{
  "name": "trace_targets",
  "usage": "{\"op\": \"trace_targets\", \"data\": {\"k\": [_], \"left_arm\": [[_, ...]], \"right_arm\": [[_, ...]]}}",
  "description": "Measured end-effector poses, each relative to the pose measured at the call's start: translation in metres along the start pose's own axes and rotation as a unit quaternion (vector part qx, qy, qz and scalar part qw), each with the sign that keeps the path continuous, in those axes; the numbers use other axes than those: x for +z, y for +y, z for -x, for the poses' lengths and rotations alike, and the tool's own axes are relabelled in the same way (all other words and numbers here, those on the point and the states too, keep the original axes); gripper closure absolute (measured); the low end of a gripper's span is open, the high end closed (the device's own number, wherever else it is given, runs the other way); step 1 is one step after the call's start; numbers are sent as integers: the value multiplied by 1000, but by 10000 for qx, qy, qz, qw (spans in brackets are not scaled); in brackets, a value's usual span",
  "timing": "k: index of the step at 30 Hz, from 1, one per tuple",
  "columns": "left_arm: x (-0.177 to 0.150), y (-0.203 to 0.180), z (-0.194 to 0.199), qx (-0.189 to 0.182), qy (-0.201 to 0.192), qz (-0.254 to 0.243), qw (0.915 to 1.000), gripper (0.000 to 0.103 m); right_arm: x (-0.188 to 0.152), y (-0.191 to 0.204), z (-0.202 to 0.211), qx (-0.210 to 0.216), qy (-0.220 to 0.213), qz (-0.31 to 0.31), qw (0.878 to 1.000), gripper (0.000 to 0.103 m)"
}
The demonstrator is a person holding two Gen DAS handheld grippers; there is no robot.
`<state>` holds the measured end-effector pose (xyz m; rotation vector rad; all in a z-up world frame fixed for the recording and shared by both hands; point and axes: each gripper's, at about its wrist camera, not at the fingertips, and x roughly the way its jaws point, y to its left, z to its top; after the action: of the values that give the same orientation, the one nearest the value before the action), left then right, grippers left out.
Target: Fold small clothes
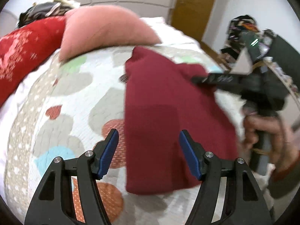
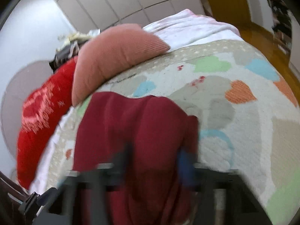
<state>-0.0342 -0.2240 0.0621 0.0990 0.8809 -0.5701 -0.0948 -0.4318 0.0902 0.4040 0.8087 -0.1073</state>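
A dark red garment (image 1: pixel 168 112) lies partly folded on the heart-patterned quilt (image 1: pixel 75 101). My left gripper (image 1: pixel 149 153) is open, its blue pads above the garment's near edge, holding nothing. My right gripper (image 1: pixel 198 78) reaches in from the right at the garment's far right corner, which is lifted off the quilt. In the right wrist view the garment (image 2: pixel 131 140) fills the lower middle and the right gripper (image 2: pixel 155 161) is heavily blurred; its jaws appear spread with cloth between them, but I cannot tell if they grip it.
A pink pillow (image 1: pixel 105 31) and a red patterned pillow (image 1: pixel 28 50) lie at the head of the bed, with a clothes pile (image 1: pixel 45 9) behind. A wooden door (image 1: pixel 195 5) and cluttered shelf (image 1: pixel 243 30) stand right.
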Motion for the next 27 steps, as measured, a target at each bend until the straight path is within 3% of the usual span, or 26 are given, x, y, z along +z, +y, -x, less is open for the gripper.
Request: {"op": "trace_targets", "data": {"k": [2, 4, 6, 9, 12, 18, 21, 24, 27], "left_arm": [[-5, -1, -21, 68, 151, 113, 9998, 36], [-24, 8, -18, -91, 216, 293, 9993, 34], [-26, 0, -25, -173, 257, 372, 9988, 30], [-23, -3, -19, -137, 286, 281, 9991, 30], [-21, -1, -8, -76, 231, 267, 9993, 30], [-19, 2, -3, 6, 200, 375, 9991, 31], [-20, 3, -8, -27, 285, 435, 9986, 30], [-20, 3, -12, -89, 362, 441, 9983, 29], [-17, 4, -9, -160, 402, 326, 9985, 29]], "right_arm": [[4, 15, 2, -182, -325, 527, 9979, 89], [6, 17, -6, -578, -386, 860, 9939, 89], [2, 4, -23, -862, -138, 719, 9936, 89], [0, -9, -15, -686, -224, 474, 9963, 86], [-7, -11, 23, -404, -289, 199, 9986, 86], [-46, 28, 75, 56, -463, 951, 9944, 86], [-60, 31, 63, 138, -255, 1010, 9945, 86], [-68, 21, 30, -467, -4, 1117, 9926, 86], [-70, 8, 26, -218, -78, 846, 9961, 86]]}}
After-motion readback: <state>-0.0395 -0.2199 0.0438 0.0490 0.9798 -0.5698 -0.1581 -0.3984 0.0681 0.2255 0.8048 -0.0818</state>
